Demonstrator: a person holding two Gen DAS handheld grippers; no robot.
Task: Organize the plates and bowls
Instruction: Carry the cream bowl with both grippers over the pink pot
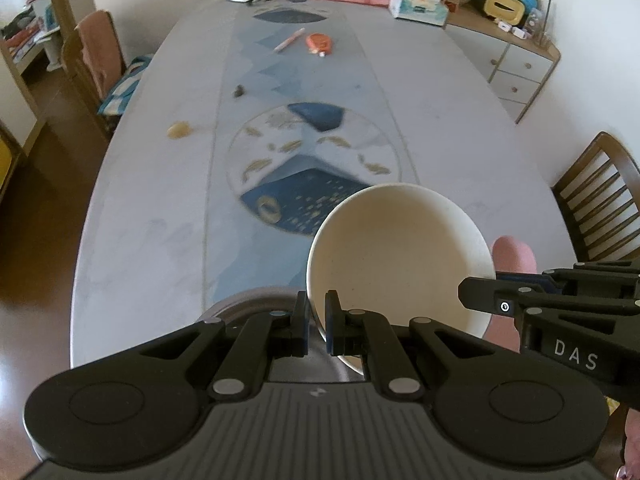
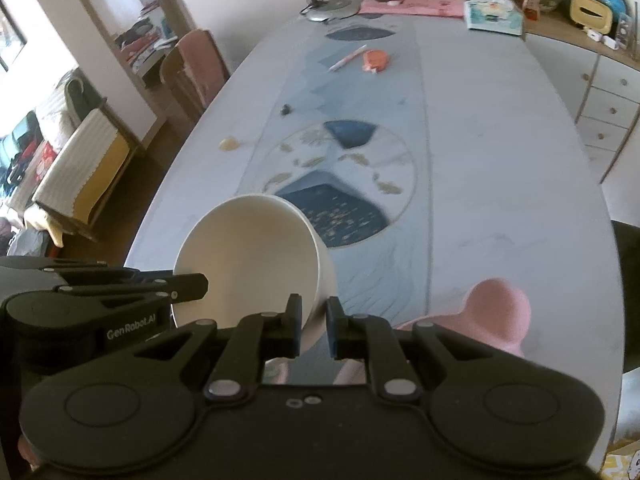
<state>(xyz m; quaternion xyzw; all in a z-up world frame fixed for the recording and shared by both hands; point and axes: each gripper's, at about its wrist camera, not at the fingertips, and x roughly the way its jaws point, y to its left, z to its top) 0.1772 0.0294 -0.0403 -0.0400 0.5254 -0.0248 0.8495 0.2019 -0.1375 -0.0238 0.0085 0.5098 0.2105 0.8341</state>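
The left gripper (image 1: 317,322) has its fingers (image 1: 300,320) clamped on the near-left rim of a cream bowl (image 1: 396,248), one pad inside and one outside the wall, while the right gripper (image 2: 313,326) has its fingers (image 2: 294,324) pinching the opposite rim in the same way. The bowl hangs tilted between the two, above the near end of the surface (image 1: 160,200), its mouth turned toward the cameras. Doing this step well seems to mean moving both grips together so the rim neither twists nor slips, levelling the bowl before it goes down, and lowering it slowly onto whatever it is meant to nest with. The left wrist view shows a dark rounded rim (image 1: 248,300) just below its fingers, perhaps another dish, though too little shows to tell; it also shows a slatted chair (image 1: 600,200) on the right. The right wrist view shows the bowl's outer wall, a pink shape (image 2: 496,308) near its fingers, likely the person's hand, and a room beyond the far-left edge.
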